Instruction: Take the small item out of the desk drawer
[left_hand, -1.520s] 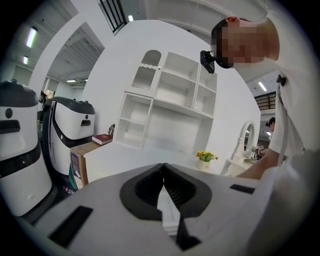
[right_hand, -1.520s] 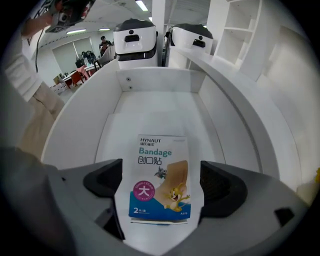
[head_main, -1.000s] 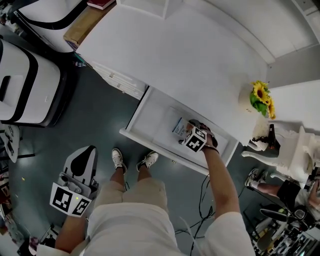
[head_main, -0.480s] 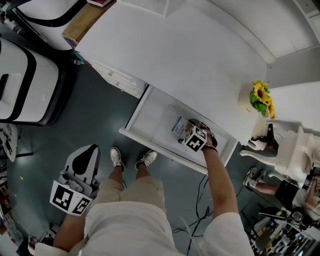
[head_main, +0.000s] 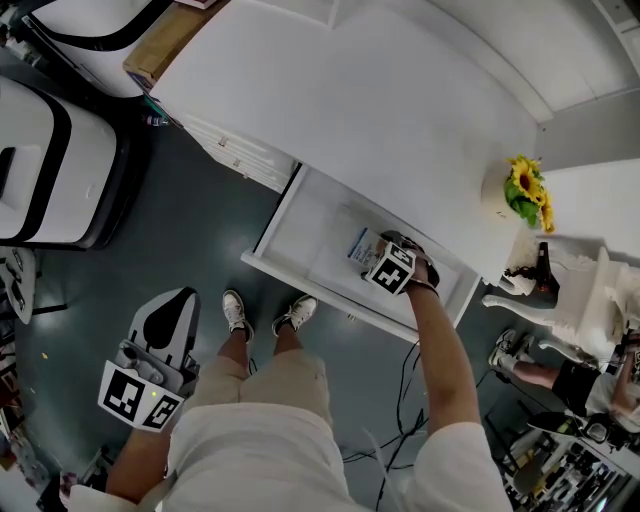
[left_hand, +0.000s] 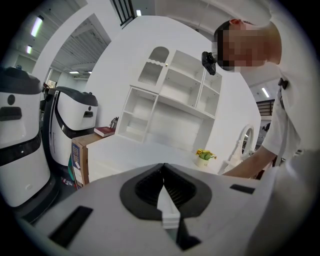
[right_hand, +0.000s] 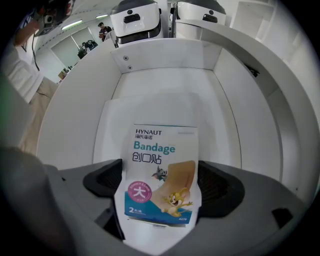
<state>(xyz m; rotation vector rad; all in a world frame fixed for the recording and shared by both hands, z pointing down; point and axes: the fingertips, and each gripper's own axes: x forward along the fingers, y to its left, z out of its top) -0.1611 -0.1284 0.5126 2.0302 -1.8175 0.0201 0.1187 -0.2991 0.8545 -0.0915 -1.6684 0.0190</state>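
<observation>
A white desk drawer (head_main: 288, 232) stands pulled open under the desk top (head_main: 350, 100). My right gripper (head_main: 368, 252) reaches into it, shut on a small bandage packet (head_main: 359, 244). In the right gripper view the packet (right_hand: 161, 170) sits upright between the two black pads (right_hand: 104, 180), printed face toward the camera, above the drawer floor (right_hand: 165, 90). My left gripper (head_main: 172, 306) hangs low beside the person's leg, away from the desk. Its jaws meet in the left gripper view, and that gripper (left_hand: 163, 187) holds nothing.
A white sheet (right_hand: 120, 112) lies flat on the drawer floor. A pot of sunflowers (head_main: 520, 195) stands at the desk's right end. Large white machines (head_main: 50, 170) and a cardboard box (head_main: 165, 45) are at the left, and cables (head_main: 400, 400) run across the floor.
My right gripper has shifted slightly right and down in the head view, with the bandage packet in it. The left gripper has stayed put.
</observation>
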